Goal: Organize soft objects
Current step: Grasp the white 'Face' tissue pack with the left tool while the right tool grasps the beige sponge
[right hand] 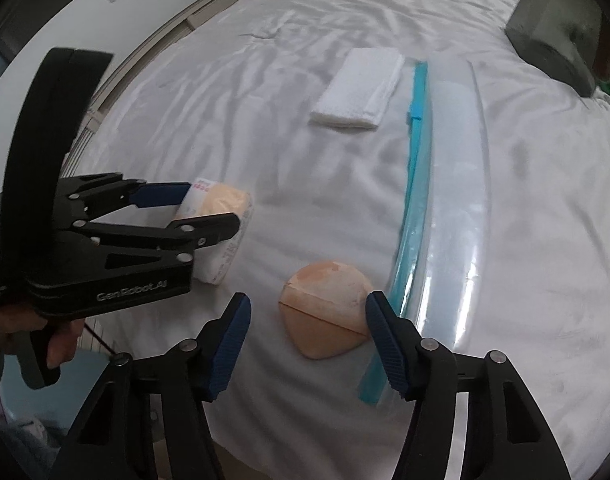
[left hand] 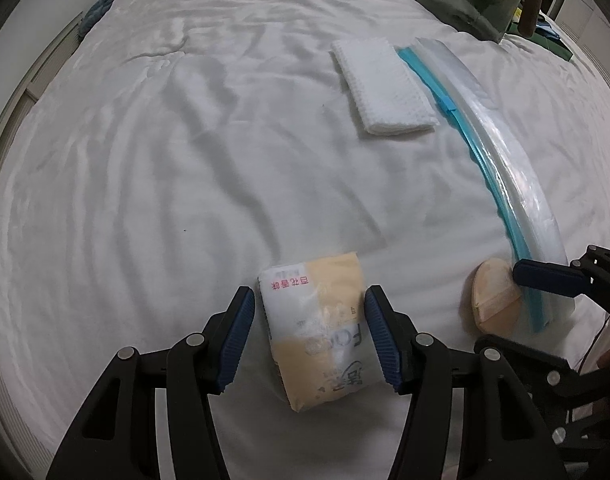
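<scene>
Near the bed's (left hand: pixel 145 160) front edge, the left gripper (left hand: pixel 305 336) pinches the tissue pack (left hand: pixel 317 320) (light, squashy, slippery film) across its middle; the right gripper (right hand: pixel 305 344) hangs spread around the powder puff (right hand: pixel 325 308).

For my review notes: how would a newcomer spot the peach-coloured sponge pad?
On the white bedsheet, follow the long clear zip bag with the turquoise seal to its near end. The peach teardrop-shaped sponge pad lies against that seal, between the right tongs; unlike the wrapped tissue pack, it is bare and unprinted.
</scene>
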A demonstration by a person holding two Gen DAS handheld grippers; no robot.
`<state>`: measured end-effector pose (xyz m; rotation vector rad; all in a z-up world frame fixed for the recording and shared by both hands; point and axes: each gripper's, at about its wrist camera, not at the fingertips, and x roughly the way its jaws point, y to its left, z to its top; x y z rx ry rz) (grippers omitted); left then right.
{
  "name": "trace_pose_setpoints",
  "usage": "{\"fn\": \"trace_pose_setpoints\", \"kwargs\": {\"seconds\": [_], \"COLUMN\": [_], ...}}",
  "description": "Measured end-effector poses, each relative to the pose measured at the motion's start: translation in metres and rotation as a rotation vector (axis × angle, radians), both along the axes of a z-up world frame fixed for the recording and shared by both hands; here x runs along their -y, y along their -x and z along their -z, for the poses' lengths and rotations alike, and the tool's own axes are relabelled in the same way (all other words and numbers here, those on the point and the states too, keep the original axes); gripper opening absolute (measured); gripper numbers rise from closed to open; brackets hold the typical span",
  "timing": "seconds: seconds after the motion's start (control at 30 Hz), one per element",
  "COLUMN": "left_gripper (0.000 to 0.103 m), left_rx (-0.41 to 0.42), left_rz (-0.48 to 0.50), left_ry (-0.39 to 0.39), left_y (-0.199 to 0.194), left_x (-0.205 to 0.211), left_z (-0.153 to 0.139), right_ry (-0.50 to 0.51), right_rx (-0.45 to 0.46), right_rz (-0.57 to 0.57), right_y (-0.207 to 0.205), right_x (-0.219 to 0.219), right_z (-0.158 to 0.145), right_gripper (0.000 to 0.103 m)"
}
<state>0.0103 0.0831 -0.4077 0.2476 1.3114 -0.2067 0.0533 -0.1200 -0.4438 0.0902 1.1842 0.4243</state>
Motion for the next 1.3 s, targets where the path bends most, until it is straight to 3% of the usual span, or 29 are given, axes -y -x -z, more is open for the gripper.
{"fn": "trace_pose_setpoints", "kwargs": {"seconds": [0.27,0.67,0.77,0.93,1.3], "left_gripper": [0.052,0.052,0.051,0.051,0.051], "left_rx": [-0.010,-0.023,-0.030,-0.038,-0.044], "left_rz": [0.011,0.001,-0.013,-0.030,-0.062], "left_ry": [-0.001,-0.005,0.003,0.005,0.009], "left_y": [-0.004,-0.014,-0.017,-0.021,-0.030], "left_x": [0.000,0.008,0.009,0.010,0.010], "left_z": [0.003,0.011,0.014,0.019,0.034], "right_ry": [0.033,0.034,0.034,0.040,0.020], "right_rx": [-0.010,-0.019,-0.014,-0.018,-0.004], "right_rz": [0.031,0.060,0.057,0.052,0.015], "right_y": [-0.001,-0.001,-0.001,-0.003,-0.001], "right_x": [-0.005,0.000,0.004,0.008,0.007], "right_z": [0.010,0.008,0.005,0.003,-0.007], "right_gripper": [0.059,0.042,0.034,0.009,0.006]}}
